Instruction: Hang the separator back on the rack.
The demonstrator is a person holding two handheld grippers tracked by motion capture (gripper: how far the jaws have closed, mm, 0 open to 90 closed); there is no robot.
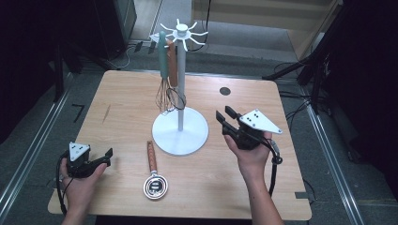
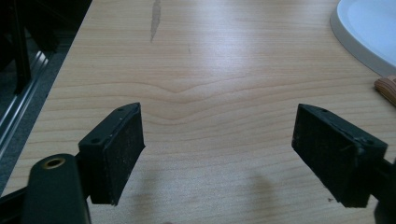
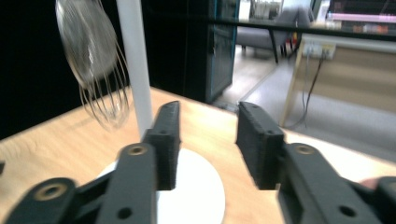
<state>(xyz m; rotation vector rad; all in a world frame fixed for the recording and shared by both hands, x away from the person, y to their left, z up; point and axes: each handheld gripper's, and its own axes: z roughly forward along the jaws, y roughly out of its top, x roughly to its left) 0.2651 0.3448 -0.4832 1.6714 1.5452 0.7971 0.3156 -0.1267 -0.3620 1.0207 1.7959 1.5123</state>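
A pale wooden table (image 1: 131,93) sat under the high camera, with dark floor around it. Near its middle stood a white stand (image 1: 180,133), a round flat base with a thin upright pole and a ring of hooks at the top. From the hooks hung a whisk (image 1: 164,75) with a green handle and, just beside it, a strainer (image 1: 173,79) with a wooden handle, both dangling close to the pole. In front of the base, toward the person, a small ladle (image 1: 153,176) with a wooden handle lay flat on the table, its round metal bowl nearest the person and its handle pointing toward the stand. The person's left hand (image 1: 77,185) rested at the table's near left corner, holding the left gripper (image 1: 109,157) low over the wood, well apart from the ladle; in the left gripper view its jaws stood wide apart with bare table between them. The right hand (image 1: 251,157) held the right gripper (image 1: 224,116) raised just right of the stand's base, tips pointing toward the pole. In the right gripper view its jaws stood moderately apart, holding nothing, with the pole, whisk wires (image 3: 105,100) and strainer mesh (image 3: 86,44) ahead.
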